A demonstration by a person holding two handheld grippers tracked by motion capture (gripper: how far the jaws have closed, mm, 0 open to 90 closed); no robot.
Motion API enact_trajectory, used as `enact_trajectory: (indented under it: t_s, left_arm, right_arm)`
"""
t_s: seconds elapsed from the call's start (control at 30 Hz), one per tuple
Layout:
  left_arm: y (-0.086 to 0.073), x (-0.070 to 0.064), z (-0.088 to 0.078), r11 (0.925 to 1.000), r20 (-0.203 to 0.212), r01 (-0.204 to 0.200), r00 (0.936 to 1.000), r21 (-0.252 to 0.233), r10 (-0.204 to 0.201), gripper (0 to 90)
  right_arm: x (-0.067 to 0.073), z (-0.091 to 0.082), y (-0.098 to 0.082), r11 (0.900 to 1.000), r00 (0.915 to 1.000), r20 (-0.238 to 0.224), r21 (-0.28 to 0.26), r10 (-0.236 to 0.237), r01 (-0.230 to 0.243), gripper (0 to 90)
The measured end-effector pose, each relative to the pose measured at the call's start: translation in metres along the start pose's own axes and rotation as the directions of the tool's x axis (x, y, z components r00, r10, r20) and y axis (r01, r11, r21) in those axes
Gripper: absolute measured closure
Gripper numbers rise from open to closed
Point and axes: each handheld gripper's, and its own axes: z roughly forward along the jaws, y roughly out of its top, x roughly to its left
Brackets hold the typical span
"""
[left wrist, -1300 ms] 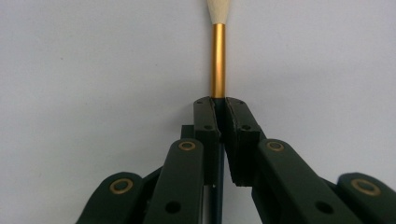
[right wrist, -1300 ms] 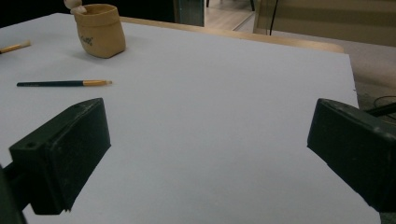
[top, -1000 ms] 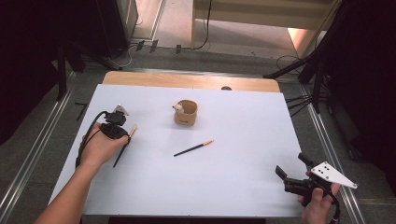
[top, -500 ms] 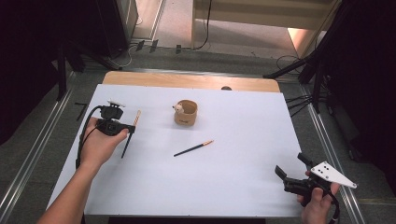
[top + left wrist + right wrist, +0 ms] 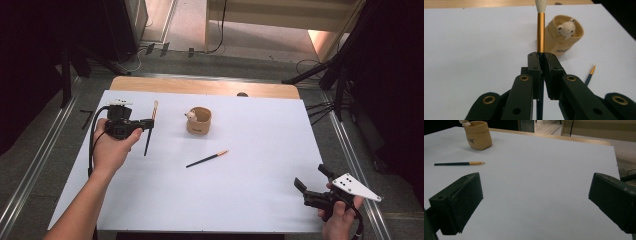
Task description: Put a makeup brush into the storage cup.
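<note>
The left gripper (image 5: 148, 123) pinches a brush (image 5: 151, 127) by its dark handle – jaws pressed tight on it – above the table's (image 5: 260, 115) left edge, bristles toward the far edge. The right gripper (image 5: 314, 182) rests at the near right corner, jaws spread, holding nothing. A second brush (image 5: 207, 159) lies mid-table, near a tan cup (image 5: 199, 120).

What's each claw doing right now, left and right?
Left claw: shut on the brush, lifted off the table.
Right claw: open, holding nothing, low over the white sheet.
</note>
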Motion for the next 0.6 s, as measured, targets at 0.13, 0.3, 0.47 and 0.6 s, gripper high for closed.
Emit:
enact_trajectory:
  t_s: [0.13, 0.3, 0.47, 0.6]
  left_arm:
    - [0.002, 0.000, -0.002, 0.9986, 0.014, 0.002, 0.9999, -0.053, -0.001, 84.7]
    - [0.006, 0.002, -0.006, 0.9939, 0.078, 0.024, 0.9968, -0.108, -0.016, 84.7]
    - [0.008, 0.000, -0.006, 0.9836, 0.092, -0.001, 0.9956, -0.180, 0.018, 84.7]
    - [0.010, -0.001, -0.002, 0.9787, 0.107, 0.008, 0.9942, -0.205, 0.015, 84.7]
  right_arm:
    - [0.001, -0.001, 0.000, 1.000, 1.0000, -0.002, -0.002, -0.007, 0.007, 0.0]
    - [0.000, -0.001, -0.001, 1.000, 1.0000, -0.003, -0.001, 0.002, -0.002, 0.0]
    - [0.000, 0.001, -0.001, 1.000, 1.0000, -0.004, 0.001, -0.002, 0.002, 0.0]
    - [0.000, 0.002, -0.001, 1.000, 1.0000, -0.002, 0.006, -0.006, 0.006, 0.0]
